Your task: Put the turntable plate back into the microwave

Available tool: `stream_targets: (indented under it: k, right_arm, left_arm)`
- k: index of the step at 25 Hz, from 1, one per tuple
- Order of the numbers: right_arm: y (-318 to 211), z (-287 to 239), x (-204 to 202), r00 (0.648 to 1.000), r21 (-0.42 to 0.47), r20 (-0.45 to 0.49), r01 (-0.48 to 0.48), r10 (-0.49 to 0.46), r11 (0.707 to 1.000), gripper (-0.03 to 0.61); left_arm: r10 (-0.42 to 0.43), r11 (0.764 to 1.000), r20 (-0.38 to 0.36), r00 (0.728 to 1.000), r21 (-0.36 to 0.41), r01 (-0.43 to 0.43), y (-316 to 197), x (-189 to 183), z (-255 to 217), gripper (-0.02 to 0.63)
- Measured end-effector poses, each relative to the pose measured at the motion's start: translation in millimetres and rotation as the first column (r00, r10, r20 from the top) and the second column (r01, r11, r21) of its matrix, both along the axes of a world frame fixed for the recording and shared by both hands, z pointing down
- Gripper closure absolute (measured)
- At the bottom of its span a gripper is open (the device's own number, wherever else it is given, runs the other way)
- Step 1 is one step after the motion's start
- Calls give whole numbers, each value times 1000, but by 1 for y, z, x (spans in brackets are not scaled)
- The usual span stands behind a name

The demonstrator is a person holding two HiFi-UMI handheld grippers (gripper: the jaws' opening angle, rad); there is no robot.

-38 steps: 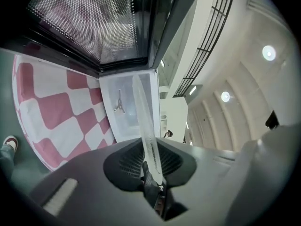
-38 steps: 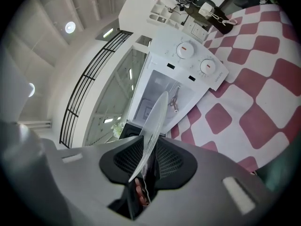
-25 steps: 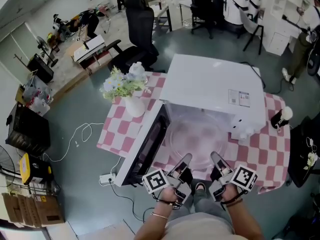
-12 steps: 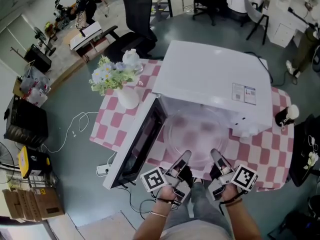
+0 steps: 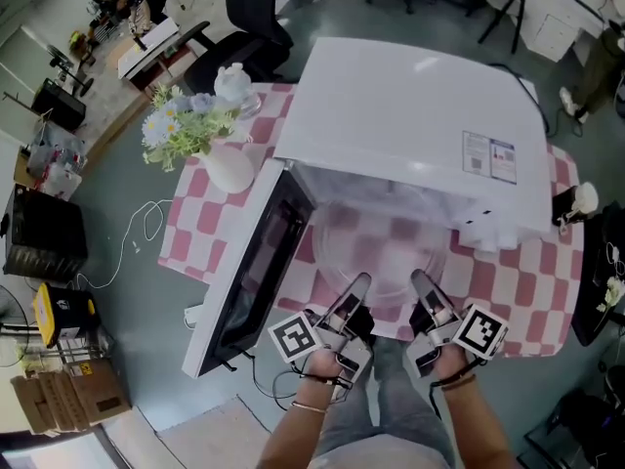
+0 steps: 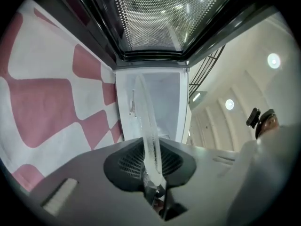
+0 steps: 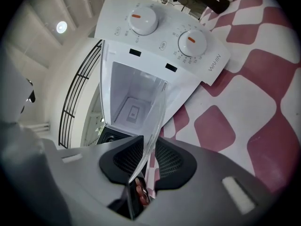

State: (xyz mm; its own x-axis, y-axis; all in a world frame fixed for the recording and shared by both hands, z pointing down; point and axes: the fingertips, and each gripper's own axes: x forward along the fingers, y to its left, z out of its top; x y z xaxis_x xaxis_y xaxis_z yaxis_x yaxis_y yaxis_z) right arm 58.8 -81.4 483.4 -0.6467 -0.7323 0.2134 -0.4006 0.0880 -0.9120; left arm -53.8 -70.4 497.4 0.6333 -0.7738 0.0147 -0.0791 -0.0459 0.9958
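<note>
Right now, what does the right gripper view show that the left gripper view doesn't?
Only the right gripper view shows the control panel with its two round dials. Only the left gripper view shows the perforated window of the open door. Both show the glass turntable plate edge-on, clamped in the right gripper and the left gripper, with the white oven cavity ahead and the pink-and-white checked cloth beside it.

White vase of flowers (image 5: 229, 171), white teapot (image 5: 232, 81), pink checked tablecloth (image 5: 198, 231), black office chair (image 5: 246, 3)
</note>
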Motion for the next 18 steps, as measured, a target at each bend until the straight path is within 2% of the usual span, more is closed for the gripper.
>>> stream_targets:
  k: [7,12,18]
  right_arm:
    - [-7,5,5,1000,-21,-9,-23,23,999,500]
    - [-16,8,8,999,-31,-13,-30,29,999,500]
    - [-25,-2,8,1000,24,-28,-10,11,1000,500]
  left_arm:
    - [-10,1000,-58,998,-6,9,-10,2,0,580]
    - [-5,1000,-69,998,2,5,-21,5,-1,581]
    - [-11,1000,-115,993,19,14,-29,9,-5,581]
